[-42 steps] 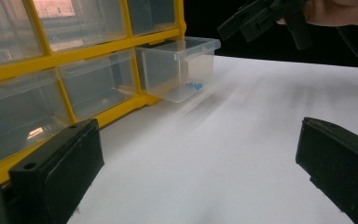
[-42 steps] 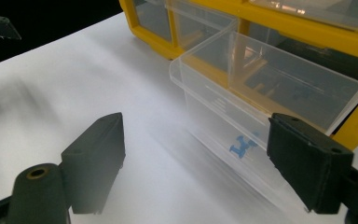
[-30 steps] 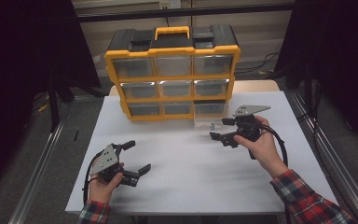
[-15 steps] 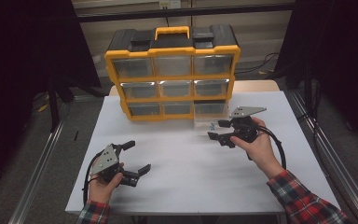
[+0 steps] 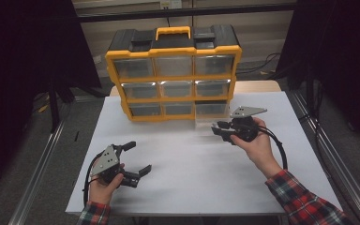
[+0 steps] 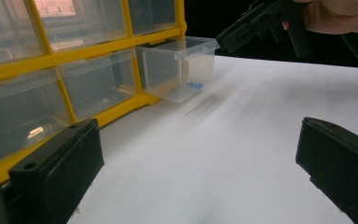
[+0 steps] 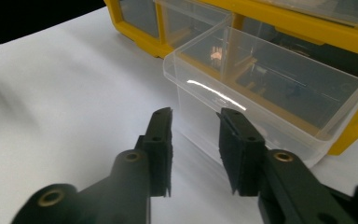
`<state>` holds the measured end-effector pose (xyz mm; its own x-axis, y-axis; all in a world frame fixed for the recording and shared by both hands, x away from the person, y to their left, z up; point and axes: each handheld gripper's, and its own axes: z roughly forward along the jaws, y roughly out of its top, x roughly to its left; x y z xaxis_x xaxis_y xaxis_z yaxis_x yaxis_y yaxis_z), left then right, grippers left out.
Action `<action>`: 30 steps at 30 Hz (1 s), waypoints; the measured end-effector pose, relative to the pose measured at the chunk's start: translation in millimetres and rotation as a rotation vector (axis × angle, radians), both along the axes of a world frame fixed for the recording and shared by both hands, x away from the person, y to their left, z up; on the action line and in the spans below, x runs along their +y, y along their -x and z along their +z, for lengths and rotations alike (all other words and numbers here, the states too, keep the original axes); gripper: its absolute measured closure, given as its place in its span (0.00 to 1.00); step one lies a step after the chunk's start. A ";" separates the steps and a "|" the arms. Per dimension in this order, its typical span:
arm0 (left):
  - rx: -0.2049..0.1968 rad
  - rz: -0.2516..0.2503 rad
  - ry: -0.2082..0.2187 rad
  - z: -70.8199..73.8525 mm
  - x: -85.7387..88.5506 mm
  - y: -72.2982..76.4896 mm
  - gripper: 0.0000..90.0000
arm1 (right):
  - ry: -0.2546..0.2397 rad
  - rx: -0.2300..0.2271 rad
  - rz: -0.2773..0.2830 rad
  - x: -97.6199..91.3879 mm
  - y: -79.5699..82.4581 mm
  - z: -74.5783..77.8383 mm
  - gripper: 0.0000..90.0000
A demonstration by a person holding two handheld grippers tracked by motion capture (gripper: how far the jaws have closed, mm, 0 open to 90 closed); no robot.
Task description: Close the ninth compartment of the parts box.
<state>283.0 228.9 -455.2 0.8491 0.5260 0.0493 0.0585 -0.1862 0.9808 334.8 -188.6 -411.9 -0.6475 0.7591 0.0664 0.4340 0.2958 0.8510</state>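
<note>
The right gripper [image 7: 193, 151] has just been closing its jaws, but nothing is between them yet. The clear drawer [image 7: 265, 88] sits just past the fingertips [image 7: 161, 122], pulled out of the yellow box [image 5: 173, 75]. The left gripper [image 5: 133, 159] is wide open and empty.

Dim room, bright sheet, glare on plastic
</note>
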 end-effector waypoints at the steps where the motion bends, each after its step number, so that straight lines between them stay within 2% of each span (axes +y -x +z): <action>1: 0.001 -0.001 0.000 0.0 0.1 0.0 0.00 | -0.002 0.000 -0.005 0.0 -0.6 0.0 0.76; 4: 0.006 0.002 0.011 -0.3 -0.6 0.7 0.00 | 0.001 -0.005 -0.019 -0.2 -1.9 -1.1 0.82; 5: -0.009 -0.042 -0.009 -0.2 1.9 -2.1 0.00 | 0.009 -0.006 -0.025 -0.9 -2.4 -1.5 0.84; 6: -0.005 -0.004 -0.016 0.2 1.3 0.0 0.00 | 0.012 -0.004 -0.030 -1.2 -2.5 -1.9 0.86; 8: 0.001 0.002 -0.010 -0.1 1.2 0.3 0.00 | 0.016 -0.003 -0.033 -1.6 -3.0 -2.4 0.88; 10: 0.003 -0.033 0.009 -0.8 1.3 -1.3 0.00 | 0.022 -0.010 -0.044 -1.8 -3.3 -2.8 0.92; 11: 0.002 -0.034 0.009 -0.7 1.1 -1.4 0.00 | 0.022 -0.011 -0.042 -2.1 -3.8 -3.3 0.94; 12: -0.004 -0.003 -0.013 0.2 1.1 0.0 0.00 | 0.021 -0.010 -0.046 -2.1 -4.1 -3.6 0.95; 13: -0.004 -0.036 -0.003 -0.5 1.4 -1.7 0.00 | 0.021 -0.012 -0.043 -2.4 -4.7 -4.1 0.97; 15: -0.004 -0.036 -0.004 -0.6 1.4 -2.1 0.00 | 0.017 -0.015 -0.050 -2.9 -5.1 -4.6 1.00; 21: 0.003 -0.033 0.006 -0.9 0.8 -1.8 0.00 | 0.020 -0.013 -0.087 -3.8 -7.6 -5.8 1.00; 30: 0.004 -0.037 0.002 -0.8 0.8 -2.2 0.00 | 0.027 -0.027 -0.099 -4.4 -12.9 -10.0 1.00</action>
<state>285.1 229.7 -456.1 0.8682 0.4942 0.0448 0.0557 -0.1867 0.9808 347.7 -193.0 -421.9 -0.5704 0.8208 0.0286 0.4391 0.2753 0.8552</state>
